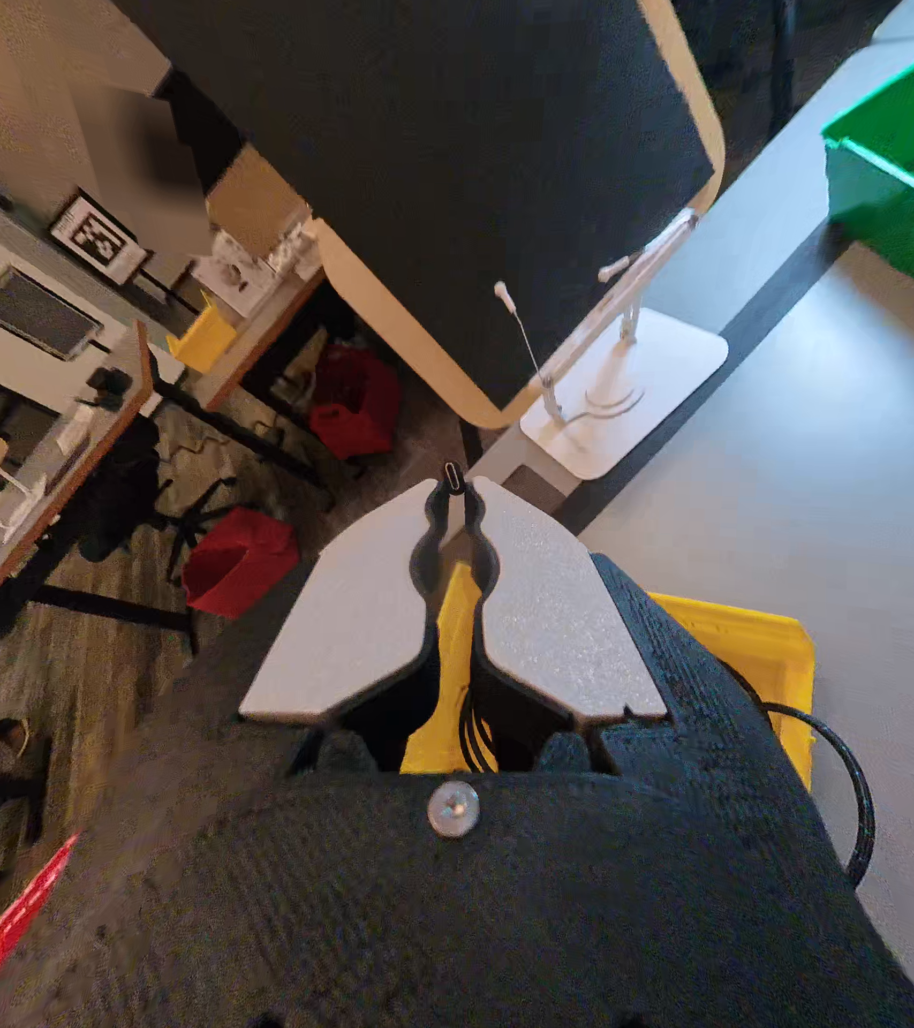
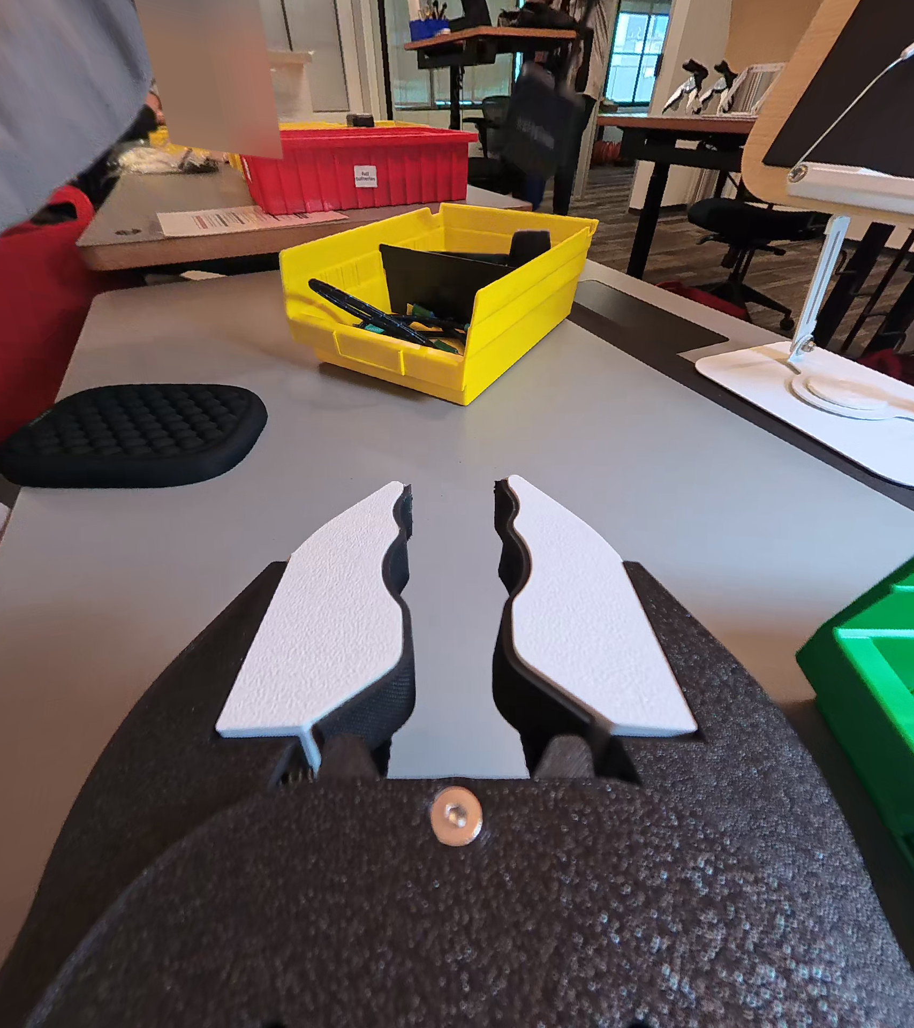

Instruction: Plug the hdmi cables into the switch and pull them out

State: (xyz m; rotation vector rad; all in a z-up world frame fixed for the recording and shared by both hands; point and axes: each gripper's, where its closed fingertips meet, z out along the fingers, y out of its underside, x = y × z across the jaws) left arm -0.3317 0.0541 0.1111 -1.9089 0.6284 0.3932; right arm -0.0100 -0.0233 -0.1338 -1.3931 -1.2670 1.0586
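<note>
My left gripper (image 1: pixel 453 488) is shut on the small black plug (image 1: pixel 452 476) of a cable, which points forward and shows its slot end-on. It is held in the air above a yellow bin (image 1: pixel 744 639). A black cable (image 1: pixel 855 779) loops out on the right below the gripper. My right gripper (image 2: pixel 452 495) is open and empty, low over the grey table (image 2: pixel 638 473). In the right wrist view the yellow bin (image 2: pixel 382 356) stands ahead with several black cables (image 2: pixel 388 322) and a black divider (image 2: pixel 432 278) in it. I cannot make out a switch.
A green bin (image 2: pixel 899 695) sits at the right, also in the left wrist view (image 1: pixel 899 167). A white stand (image 2: pixel 833 400) holds a dark board at the far right. A black bumpy pad (image 2: pixel 132 434) lies at the left. A red bin (image 2: pixel 360 167) stands behind. Across from one pair of fingers to the other is roughly 40 cm.
</note>
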